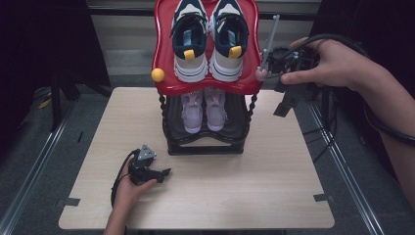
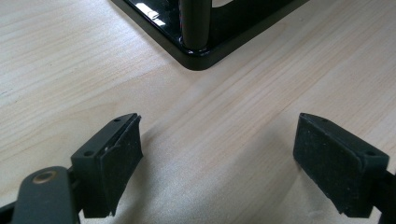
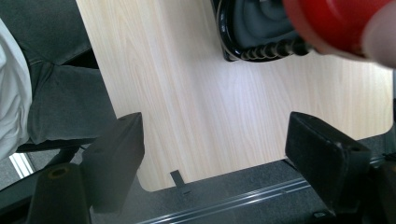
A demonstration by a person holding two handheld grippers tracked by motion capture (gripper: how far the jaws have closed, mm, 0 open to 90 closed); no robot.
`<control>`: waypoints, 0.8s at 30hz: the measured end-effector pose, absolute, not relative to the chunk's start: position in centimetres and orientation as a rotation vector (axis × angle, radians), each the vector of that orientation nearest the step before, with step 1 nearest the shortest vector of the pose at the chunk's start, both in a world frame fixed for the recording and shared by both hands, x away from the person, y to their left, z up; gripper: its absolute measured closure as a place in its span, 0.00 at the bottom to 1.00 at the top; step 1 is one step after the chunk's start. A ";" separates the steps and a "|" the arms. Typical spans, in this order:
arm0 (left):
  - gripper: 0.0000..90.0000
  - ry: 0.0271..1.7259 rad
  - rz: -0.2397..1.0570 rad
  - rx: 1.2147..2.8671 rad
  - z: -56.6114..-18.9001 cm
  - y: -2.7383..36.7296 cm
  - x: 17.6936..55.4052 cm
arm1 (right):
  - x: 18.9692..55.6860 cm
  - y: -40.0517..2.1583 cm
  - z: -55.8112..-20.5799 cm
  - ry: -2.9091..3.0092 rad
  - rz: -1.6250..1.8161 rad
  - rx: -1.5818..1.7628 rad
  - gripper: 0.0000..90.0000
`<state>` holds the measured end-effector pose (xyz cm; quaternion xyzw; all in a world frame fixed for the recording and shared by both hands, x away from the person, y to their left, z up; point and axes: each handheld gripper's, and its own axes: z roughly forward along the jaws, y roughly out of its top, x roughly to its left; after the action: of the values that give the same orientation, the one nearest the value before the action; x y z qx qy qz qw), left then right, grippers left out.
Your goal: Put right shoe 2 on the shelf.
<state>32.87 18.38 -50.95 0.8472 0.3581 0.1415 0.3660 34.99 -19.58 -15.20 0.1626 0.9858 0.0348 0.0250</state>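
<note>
Nothing here can be read. From where I stand, no word, number, brand or sign shows on anything on the table.

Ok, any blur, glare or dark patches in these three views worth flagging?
High view: sharp, corners dark. Left gripper view: crisp, glare on the black rack base. Right gripper view: red shelf blurred up close, table sharp.
</note>
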 end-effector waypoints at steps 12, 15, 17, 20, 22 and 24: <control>0.16 0.921 0.363 2.178 -50.9 18.4 32.9 | 34.3 -20.6 -17.7 3.066 0.075 0.504 0.21; 0.16 0.921 0.366 2.178 -50.9 18.4 32.9 | 34.2 -20.7 -18.1 3.065 0.059 0.494 0.21; 0.16 0.921 0.366 2.179 -50.9 18.4 32.9 | 34.1 -20.8 -18.5 3.064 0.070 0.488 0.21; 0.16 0.921 0.365 2.178 -50.9 18.4 32.9 | 34.0 -20.9 -18.9 3.067 0.059 0.487 0.21; 0.16 0.921 0.362 2.178 -50.9 18.4 32.9 | 33.9 -20.9 -19.2 3.067 0.050 0.493 0.21; 0.16 0.921 0.362 2.178 -50.9 18.4 32.9 | 33.8 -21.0 -19.6 3.071 0.049 0.499 0.21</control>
<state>32.87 18.38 -50.94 0.8472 0.3584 0.1409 0.3660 33.84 -20.98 -19.55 0.1603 0.9868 0.0157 0.0150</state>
